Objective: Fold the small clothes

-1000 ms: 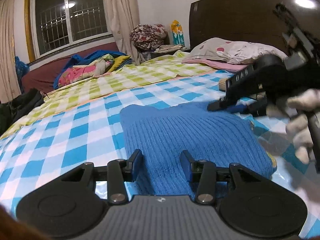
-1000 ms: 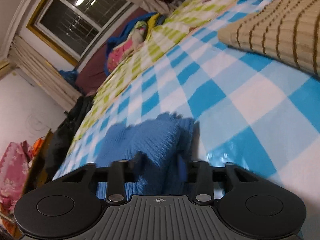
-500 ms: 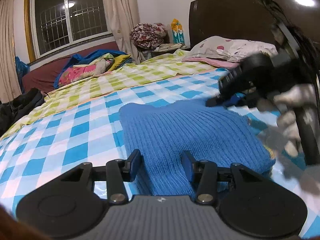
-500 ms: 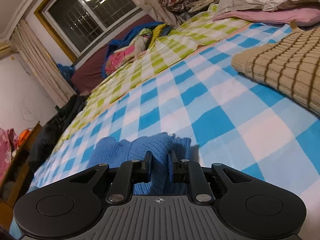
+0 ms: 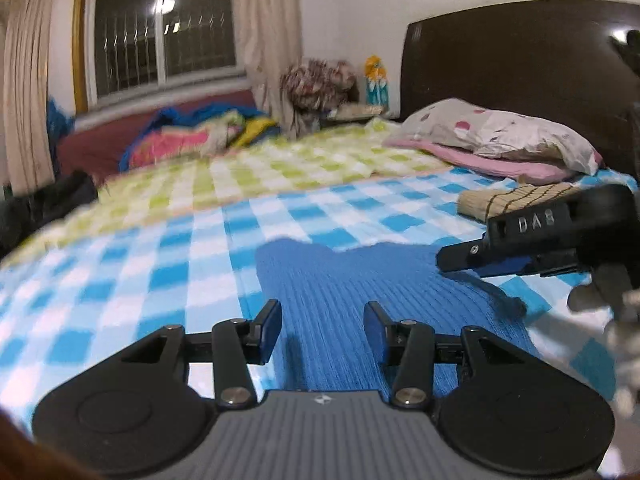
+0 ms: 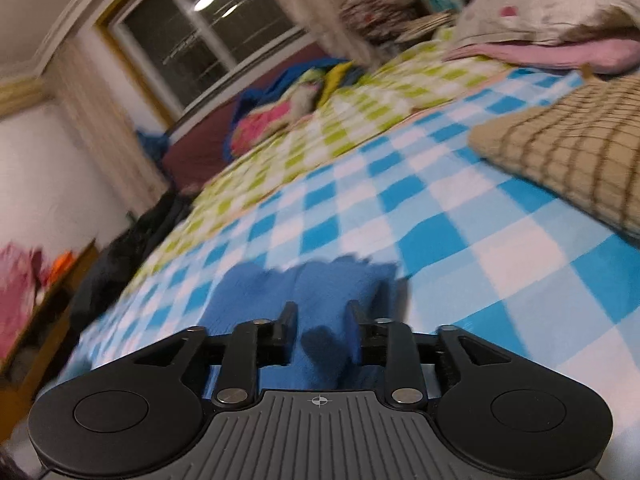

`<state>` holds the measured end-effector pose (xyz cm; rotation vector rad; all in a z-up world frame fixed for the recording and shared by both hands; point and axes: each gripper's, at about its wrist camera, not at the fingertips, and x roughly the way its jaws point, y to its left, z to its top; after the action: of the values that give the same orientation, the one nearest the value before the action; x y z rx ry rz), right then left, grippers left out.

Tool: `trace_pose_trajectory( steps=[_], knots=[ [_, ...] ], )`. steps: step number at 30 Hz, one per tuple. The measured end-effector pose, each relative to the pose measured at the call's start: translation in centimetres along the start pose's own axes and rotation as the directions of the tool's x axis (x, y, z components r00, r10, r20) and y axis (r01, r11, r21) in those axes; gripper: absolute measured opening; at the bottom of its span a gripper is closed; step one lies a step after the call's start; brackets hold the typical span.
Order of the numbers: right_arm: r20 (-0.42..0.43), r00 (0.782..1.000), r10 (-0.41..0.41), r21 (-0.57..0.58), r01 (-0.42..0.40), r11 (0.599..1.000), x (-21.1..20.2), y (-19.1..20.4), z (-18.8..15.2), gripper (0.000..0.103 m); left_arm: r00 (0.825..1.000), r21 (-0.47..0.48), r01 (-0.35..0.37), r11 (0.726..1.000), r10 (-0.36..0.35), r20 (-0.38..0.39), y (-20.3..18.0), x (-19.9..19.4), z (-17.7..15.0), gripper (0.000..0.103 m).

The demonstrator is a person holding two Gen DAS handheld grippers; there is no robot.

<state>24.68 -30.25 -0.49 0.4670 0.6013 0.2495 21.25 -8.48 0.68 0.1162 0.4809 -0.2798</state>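
While the blue knit sweater [image 5: 384,292] lies flat on the blue-checked bedsheet [image 5: 132,280], the left gripper [image 5: 322,320] hovers over it gaping with nothing pinched, and the right gripper [image 6: 322,326] is spreading its jaws, sweater edge loose between them.

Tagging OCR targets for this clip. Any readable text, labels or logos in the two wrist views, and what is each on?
"DAB": raised letters on the side of the right claw, seen in the left wrist view; the last letter is soft, could be an 8.
Small emblem on the left claw body: a mark, no words.
Crosshair mark on the right claw body in its own view: no words.
Colourful box by the headboard: print too blurred to read.
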Motion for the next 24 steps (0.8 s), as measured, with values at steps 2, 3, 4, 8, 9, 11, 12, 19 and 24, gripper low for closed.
trace_pose_trajectory(
  steps=[2, 3, 4, 8, 9, 11, 12, 19, 24],
  knots=[
    [-0.008, 0.999, -0.05, -0.087, 0.049, 0.995, 0.7, 1.0, -0.4, 0.037, 0.999, -0.021, 0.003, 1.0, -0.004, -0.051, 0.2, 1.1, -0.4, 0.052],
    [-0.018, 0.997, -0.074, -0.116, 0.071, 0.991, 1.2, 1.1, -0.7, 0.037, 0.999, -0.02, 0.001, 1.0, -0.002, -0.048, 0.1, 1.1, -0.5, 0.053],
    [-0.015, 0.997, -0.081, -0.13, 0.078, 0.988, 1.4, 1.0, -1.0, 0.037, 0.999, -0.011, -0.002, 1.0, 0.002, -0.048, 0.0, 1.1, -0.4, 0.053],
    [-0.016, 0.997, -0.069, -0.11, 0.067, 0.992, 0.9, 0.5, -0.7, 0.038, 0.999, -0.004, -0.007, 1.0, 0.007, -0.042, -0.2, 0.7, 0.0, 0.053],
    [-0.016, 0.998, -0.063, -0.099, 0.061, 0.993, 0.7, 0.4, -0.5, 0.039, 0.999, -0.011, -0.007, 1.0, 0.006, -0.043, -0.2, 0.6, 0.1, 0.053],
    [-0.028, 0.998, -0.048, -0.075, 0.046, 0.996, 0.3, 0.1, -0.3, 0.047, 0.999, -0.026, -0.002, 1.0, 0.001, -0.052, 0.0, 0.6, 0.1, 0.056],
    [-0.037, 0.999, -0.039, -0.068, 0.036, 0.997, 0.2, -0.1, -0.3, 0.057, 0.998, -0.033, 0.001, 0.999, -0.003, -0.063, 0.1, 0.8, 0.0, 0.058],
    [-0.106, 0.994, -0.035, -0.079, 0.026, 0.997, 1.1, 0.0, -1.1, 0.061, 0.994, -0.127, 0.004, 0.992, -0.018, -0.109, 1.4, 1.8, 0.2, 0.068],
    [-0.123, 0.992, -0.017, -0.028, 0.014, 1.0, 1.2, -1.0, -1.1, 0.063, 0.992, -0.144, 0.033, 0.989, -0.051, -0.117, 1.6, 2.8, 0.2, 0.072]
  ],
)
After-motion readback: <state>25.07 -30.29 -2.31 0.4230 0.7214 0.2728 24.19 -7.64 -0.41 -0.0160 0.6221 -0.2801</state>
